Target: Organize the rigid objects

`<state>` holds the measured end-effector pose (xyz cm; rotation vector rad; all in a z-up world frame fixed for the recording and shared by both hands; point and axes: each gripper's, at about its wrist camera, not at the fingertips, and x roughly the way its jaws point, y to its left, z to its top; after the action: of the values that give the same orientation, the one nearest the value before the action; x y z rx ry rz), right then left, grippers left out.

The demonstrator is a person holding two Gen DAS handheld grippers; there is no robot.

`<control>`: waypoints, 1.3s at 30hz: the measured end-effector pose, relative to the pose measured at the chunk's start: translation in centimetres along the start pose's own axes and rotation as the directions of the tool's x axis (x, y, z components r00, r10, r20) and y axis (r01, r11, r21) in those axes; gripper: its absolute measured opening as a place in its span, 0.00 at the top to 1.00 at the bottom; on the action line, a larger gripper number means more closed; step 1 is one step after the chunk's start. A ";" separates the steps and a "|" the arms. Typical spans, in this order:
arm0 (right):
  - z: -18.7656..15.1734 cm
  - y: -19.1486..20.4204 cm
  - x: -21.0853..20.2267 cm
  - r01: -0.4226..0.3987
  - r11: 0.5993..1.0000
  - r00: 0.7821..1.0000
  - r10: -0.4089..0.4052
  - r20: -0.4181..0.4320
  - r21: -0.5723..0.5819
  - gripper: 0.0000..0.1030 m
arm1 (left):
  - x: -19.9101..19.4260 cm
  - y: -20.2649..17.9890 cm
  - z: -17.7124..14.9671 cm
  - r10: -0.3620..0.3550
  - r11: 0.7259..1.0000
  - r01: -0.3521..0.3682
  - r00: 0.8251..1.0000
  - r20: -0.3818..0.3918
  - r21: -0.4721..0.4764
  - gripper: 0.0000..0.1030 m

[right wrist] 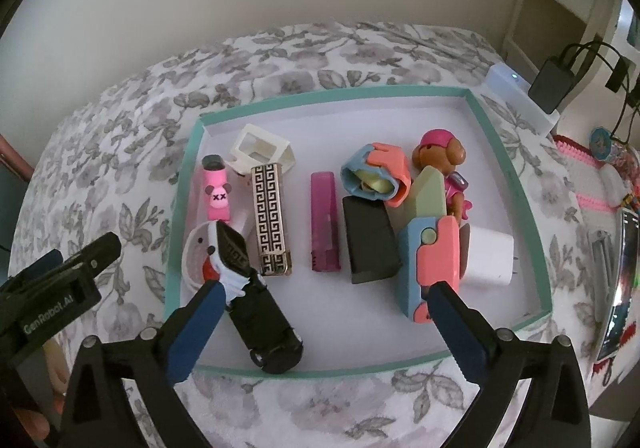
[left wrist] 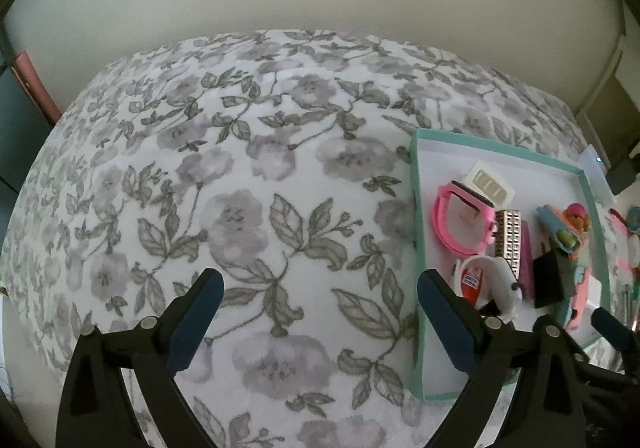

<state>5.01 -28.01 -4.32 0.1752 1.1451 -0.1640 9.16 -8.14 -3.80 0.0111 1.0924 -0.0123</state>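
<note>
The right gripper (right wrist: pixel 324 296) hangs over the teal-rimmed tray (right wrist: pixel 182 208) on the floral bedspread (left wrist: pixel 248 176), jaws wide apart with nothing between them. The black toy car (right wrist: pixel 260 312) lies in the tray's near left corner, just beside the left pad. The left gripper (left wrist: pixel 320 288), jaws also apart and empty, hovers over bare bedspread left of the tray

"GenRobot.AI" on left tool (right wrist: pixel 60 268) body; "xx" eyes on pink bear case (right wrist: pixel 217 190).

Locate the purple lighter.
In the right wrist view the purple lighter lies mid-tray, between the patterned silver case on its left and the black block on its right.
</note>
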 end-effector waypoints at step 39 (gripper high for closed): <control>-3.4 0.8 -4.0 0.010 0.999 0.996 -0.013 0.091 0.031 0.00 | -5.0 1.0 -3.8 0.101 0.993 -0.105 0.992 0.078 0.051 0.05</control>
<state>0.53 -26.33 -1.96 0.1863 1.0533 -0.1982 3.47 -7.04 -1.11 0.1161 1.0143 0.0498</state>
